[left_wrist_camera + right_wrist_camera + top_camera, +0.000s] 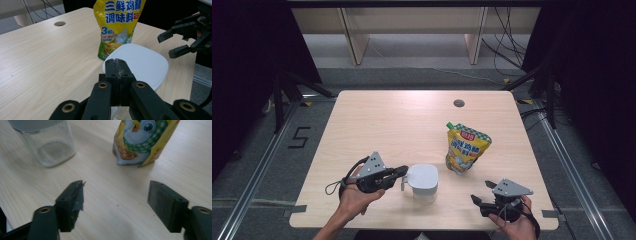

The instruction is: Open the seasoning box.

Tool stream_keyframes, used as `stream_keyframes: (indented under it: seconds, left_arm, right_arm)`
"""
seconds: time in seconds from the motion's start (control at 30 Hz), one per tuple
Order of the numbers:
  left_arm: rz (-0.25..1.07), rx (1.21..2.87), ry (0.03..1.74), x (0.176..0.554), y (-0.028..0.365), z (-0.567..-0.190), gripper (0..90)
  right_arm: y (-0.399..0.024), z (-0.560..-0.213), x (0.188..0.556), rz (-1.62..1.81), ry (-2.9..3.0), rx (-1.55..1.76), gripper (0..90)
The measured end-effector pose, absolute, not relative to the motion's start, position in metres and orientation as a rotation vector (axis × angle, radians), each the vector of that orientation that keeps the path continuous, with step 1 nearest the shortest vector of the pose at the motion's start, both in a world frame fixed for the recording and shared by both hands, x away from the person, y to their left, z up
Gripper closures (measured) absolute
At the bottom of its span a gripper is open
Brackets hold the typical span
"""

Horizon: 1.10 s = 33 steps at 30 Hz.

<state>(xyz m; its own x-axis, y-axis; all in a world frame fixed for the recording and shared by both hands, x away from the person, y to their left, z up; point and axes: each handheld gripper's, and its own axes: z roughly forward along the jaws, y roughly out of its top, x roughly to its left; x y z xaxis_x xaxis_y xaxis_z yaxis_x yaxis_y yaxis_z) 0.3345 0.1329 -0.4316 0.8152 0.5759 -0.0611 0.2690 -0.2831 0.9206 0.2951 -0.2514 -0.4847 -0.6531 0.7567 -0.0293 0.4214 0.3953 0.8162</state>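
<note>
A clear square jar with a white lid (422, 180) stands near the table's front edge. Behind it to the right is an upright yellow seasoning pouch (464, 147) with a green cap. My left gripper (404, 171) lies level at the jar's left side, tips at the lid's rim. In the left gripper view its jaws (117, 62) are pressed together just over the lid (142, 62), and I see nothing between them. My right gripper (479, 192) is open at the front right, apart from both objects. Its own view has the jar (50, 145) and pouch (142, 142) beyond its spread jaws (115, 200).
A round cable hole (458, 103) sits near the table's far edge. Bare wood (382, 125) covers the left and far parts of the table. Wooden shelving legs (354, 40) and floor cables (507, 45) lie beyond the table. Dark curtains flank both sides.
</note>
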Motion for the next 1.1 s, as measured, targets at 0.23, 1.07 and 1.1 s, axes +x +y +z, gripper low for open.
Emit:
stream_keyframes:
  seconds: [0.23,1.07,1.1]
  left_arm:
    - [0.330,1.891,0.625,0.335,0.130,-0.436,88.8]
    - [0.338,1.873,0.645,0.333,0.127,-0.440,88.9]
    - [0.335,1.870,0.650,0.333,0.127,-0.440,88.9]
  right_arm:
    - [-0.238,-0.479,0.294,1.235,2.268,0.950,52.9]
    - [-0.191,-0.464,0.304,1.355,2.293,0.727,84.9]
    - [-0.190,-0.464,0.305,1.360,2.295,0.728,85.8]
